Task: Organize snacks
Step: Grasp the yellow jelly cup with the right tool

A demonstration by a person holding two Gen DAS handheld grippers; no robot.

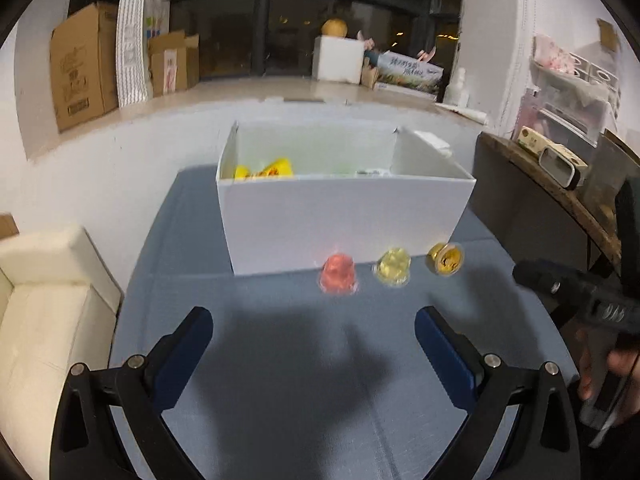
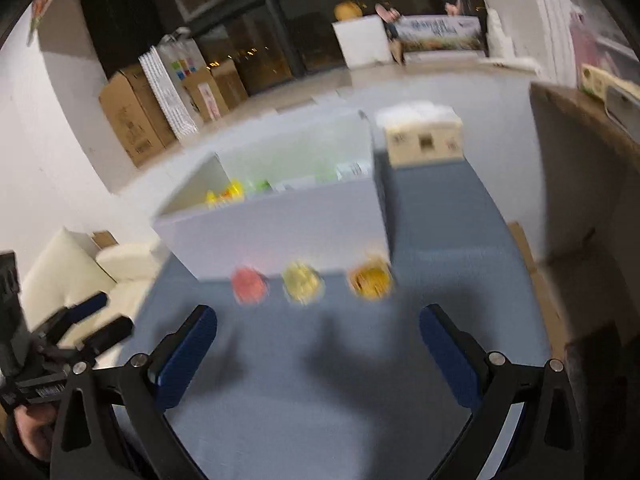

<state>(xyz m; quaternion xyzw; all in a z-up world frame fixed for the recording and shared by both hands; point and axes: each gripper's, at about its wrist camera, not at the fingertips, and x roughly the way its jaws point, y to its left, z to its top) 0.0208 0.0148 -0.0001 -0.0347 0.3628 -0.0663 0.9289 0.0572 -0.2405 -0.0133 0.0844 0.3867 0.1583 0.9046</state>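
Fingers: left gripper (image 1: 314, 330), blue pads spread wide, nothing between them; right gripper (image 2: 318, 330), blue pads likewise spread wide and empty. Both hang above bare blue tablecloth (image 1: 280, 400), well short of the snacks.

Item 1: pink jelly cup (image 1: 338, 274), small clear plastic cup standing rim-down, just in front of the white box (image 1: 344, 224).

Item 2: pale yellow jelly cup (image 1: 393, 267), same type, just beside the pink one, to its right.

Item 3: gold-coloured jelly cup (image 1: 445, 258), tipped on its side, rightmost of the row, near the box's front corner.

Container: white box, open-topped, stands at the far end of the cloth; yellow packets (image 1: 264, 170) already lie inside at the left.

Handling, judged: cups are probably light, smooth-walled and somewhat squashy, with a thin film lid that could burst under hard pressure. The tapered sides may slip upward out of a pinch; take hold low, across the wider part near the rim, with gentle closing. The tipped cup may roll when touched; approach it across its rounded wall.

Note: right wrist view is blurred; cup details there are unclear.
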